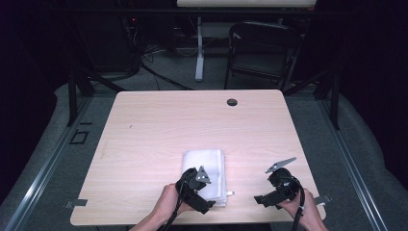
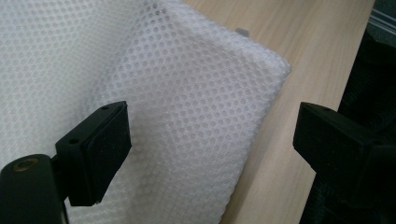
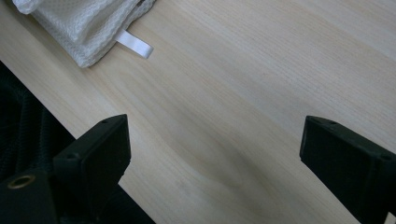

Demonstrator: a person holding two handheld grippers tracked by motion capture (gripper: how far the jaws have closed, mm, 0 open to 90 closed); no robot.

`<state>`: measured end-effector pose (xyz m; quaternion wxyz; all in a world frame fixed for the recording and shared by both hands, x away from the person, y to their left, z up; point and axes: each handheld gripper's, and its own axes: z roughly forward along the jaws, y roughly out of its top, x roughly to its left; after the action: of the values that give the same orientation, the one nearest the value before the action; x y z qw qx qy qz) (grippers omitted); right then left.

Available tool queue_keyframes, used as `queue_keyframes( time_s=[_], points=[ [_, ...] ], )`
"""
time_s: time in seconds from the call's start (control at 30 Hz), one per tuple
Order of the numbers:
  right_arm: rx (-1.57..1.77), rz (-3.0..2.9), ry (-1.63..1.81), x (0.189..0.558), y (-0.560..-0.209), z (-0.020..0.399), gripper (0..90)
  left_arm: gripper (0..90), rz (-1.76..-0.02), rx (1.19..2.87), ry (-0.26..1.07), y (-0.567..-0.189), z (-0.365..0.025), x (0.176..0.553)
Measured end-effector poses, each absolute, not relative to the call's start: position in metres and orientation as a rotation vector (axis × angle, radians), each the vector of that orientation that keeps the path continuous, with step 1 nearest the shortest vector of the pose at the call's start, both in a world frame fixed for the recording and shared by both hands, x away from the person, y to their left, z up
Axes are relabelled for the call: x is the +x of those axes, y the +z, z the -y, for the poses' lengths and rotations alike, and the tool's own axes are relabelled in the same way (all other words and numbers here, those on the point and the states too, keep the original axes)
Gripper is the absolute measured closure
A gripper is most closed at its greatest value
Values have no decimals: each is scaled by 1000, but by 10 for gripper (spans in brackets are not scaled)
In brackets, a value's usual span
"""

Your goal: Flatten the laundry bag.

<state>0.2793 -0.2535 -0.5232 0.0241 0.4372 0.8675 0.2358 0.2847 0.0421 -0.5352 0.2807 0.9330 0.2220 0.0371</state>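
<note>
while open, left tongs [image 2: 210, 140] straddle mesh cloth [image 2: 177, 102].

Spread tongs [image 3: 212, 163] above bare table [image 3: 243, 93]

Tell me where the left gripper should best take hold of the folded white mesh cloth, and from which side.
Probably the corner of the mesh cloth nearest the person, approached from the table's front edge. The left gripper already stands open astride that corner, where the layers stack flat and the edge is free to pinch.
</note>
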Motion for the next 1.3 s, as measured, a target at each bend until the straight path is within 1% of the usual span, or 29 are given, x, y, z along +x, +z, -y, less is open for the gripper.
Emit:
queue_keyframes(
  time_s=[0.33, 0.47, 0.6, 0.67, 0.7, 0.8, 0.87, 0.93, 0.97, 1.0, 1.17, 1.3],
  points=[
    [1342, -2703, 734, 278, -524, 250, 86, 267, -604, 2577, 163, -550, -31, 286],
    [1330, -2717, 733, 278, -525, 248, 99, 282, -598, 2593, 188, -554, -27, 285],
    [1329, -2724, 731, 278, -526, 246, 105, 335, -569, 2608, 216, -556, -26, 283],
    [1323, -2729, 714, 279, -527, 246, 117, 341, -569, 2609, 216, -556, -26, 283],
    [1320, -2734, 730, 278, -528, 245, 122, 371, -563, 2611, 214, -556, -27, 283],
    [1319, -2736, 737, 278, -528, 243, 130, 425, -562, 2598, 203, -556, -28, 284],
    [1303, -2741, 727, 278, -528, 243, 133, 438, -555, 2602, 195, -556, -28, 284],
    [1306, -2739, 736, 278, -528, 241, 141, 487, -548, 2607, 200, -556, -28, 283],
    [1293, -2748, 705, 278, -528, 241, 144, 514, -548, 2593, 177, -556, -29, 285],
    [1293, -2748, 705, 278, -528, 241, 144, 521, -548, 2593, 177, -556, -29, 285],
    [1289, -2753, 725, 278, -529, 236, 186, 603, -556, 2577, 166, -555, -34, 289],
    [1267, -2758, 718, 277, -529, 232, 209, 610, -559, 2566, 145, -555, -35, 290]
  ],
)
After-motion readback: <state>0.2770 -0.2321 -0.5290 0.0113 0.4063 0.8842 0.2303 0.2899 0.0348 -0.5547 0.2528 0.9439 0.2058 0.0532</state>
